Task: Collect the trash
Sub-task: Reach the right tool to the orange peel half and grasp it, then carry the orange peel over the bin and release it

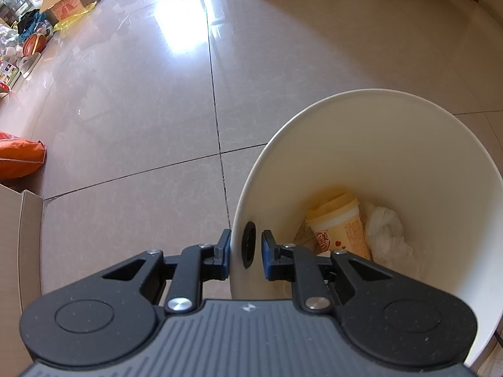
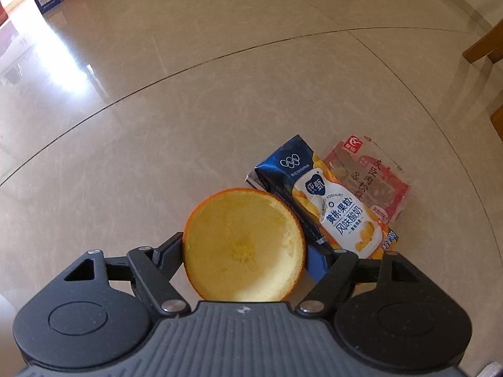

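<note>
Left wrist view: the left gripper (image 1: pixel 245 253) is clamped narrow on the wall of the white bin (image 1: pixel 393 144), one pad outside, one inside. Deep in the bin, toward 1 o'clock of the jaws, lie a yellow cup (image 1: pixel 338 223) and a crumpled white bag (image 1: pixel 385 232).

Right wrist view: the right gripper (image 2: pixel 243 251) stands wide around the hollow orange peel half (image 2: pixel 243 248); the left pad touches its rim, and whether the right pad does cannot be told. At 2 o'clock lie a yoghurt carton (image 2: pixel 327 207) and a red snack wrapper (image 2: pixel 374 176) on the floor.

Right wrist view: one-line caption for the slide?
Right gripper straddling a hollowed orange peel half on the tiled floor, beside a yoghurt carton.
</note>
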